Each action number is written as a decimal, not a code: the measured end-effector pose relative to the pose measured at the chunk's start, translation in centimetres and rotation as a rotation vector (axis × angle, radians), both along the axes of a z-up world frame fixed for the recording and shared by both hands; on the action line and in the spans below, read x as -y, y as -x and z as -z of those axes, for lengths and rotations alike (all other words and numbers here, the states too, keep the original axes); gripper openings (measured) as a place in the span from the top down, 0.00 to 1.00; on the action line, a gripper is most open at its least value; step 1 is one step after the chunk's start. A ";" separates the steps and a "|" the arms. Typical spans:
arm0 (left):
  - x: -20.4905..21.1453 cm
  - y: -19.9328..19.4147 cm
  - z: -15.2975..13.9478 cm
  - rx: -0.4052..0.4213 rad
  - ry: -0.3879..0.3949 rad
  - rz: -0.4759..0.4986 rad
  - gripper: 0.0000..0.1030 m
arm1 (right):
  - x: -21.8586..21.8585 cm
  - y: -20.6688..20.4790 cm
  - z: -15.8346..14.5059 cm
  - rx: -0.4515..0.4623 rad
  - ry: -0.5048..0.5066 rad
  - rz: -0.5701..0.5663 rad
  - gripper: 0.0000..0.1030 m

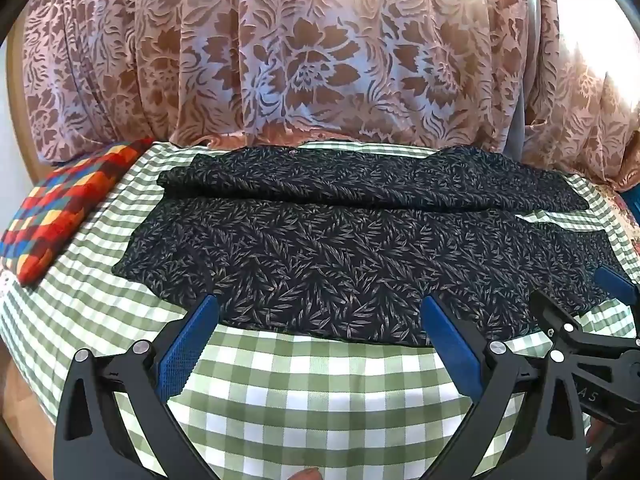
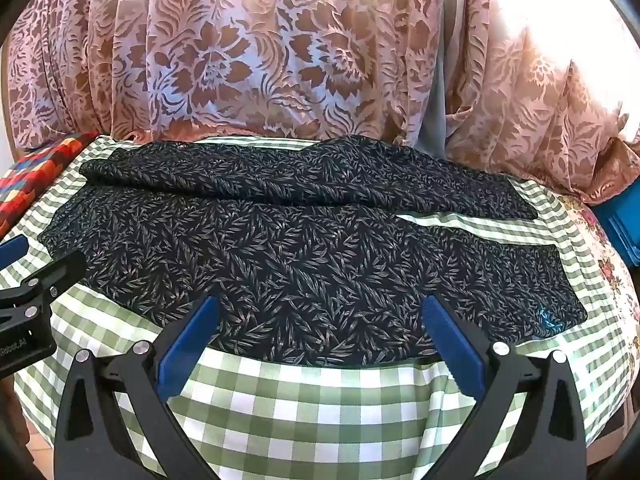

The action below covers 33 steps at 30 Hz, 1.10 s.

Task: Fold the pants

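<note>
Dark navy pants with a pale leaf print [image 1: 328, 248] lie spread sideways on the green-and-white checked cloth [image 1: 304, 392], both legs running left to right, the far leg partly overlapping the near one. They also show in the right wrist view [image 2: 288, 256]. My left gripper [image 1: 320, 312] is open, its blue fingertips just over the pants' near edge, holding nothing. My right gripper [image 2: 320, 312] is open too, at the near edge further right. The right gripper shows at the right of the left wrist view [image 1: 616, 284]; the left gripper shows at the left of the right wrist view [image 2: 24, 264].
A pink floral curtain [image 1: 320, 60] hangs right behind the surface. A multicoloured checked cushion [image 1: 68, 204] lies at the far left. A floral cloth [image 2: 604, 256] and a blue object [image 2: 620, 220] are at the right edge.
</note>
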<state>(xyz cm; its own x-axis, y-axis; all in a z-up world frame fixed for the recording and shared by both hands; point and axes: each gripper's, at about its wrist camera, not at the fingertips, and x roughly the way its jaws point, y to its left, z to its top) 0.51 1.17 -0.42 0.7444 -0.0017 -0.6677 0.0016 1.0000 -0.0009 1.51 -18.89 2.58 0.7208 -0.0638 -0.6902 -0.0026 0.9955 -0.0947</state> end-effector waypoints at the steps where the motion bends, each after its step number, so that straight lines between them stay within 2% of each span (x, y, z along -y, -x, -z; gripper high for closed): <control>1: 0.1 0.0 0.1 -0.001 -0.002 -0.001 0.03 | 0.3 -0.4 0.1 -0.007 -0.011 0.002 0.02; 9: -0.2 0.2 0.2 0.004 0.012 -0.007 0.03 | 0.0 -0.3 0.2 -0.005 -0.004 -0.002 0.02; 20: -0.4 0.4 0.2 -0.001 0.019 -0.017 0.03 | -1.2 0.7 -0.8 0.065 0.063 -0.006 0.02; 33: -0.4 0.5 0.9 -0.019 0.019 -0.014 0.03 | -1.0 0.7 -0.5 0.043 0.048 -0.009 0.02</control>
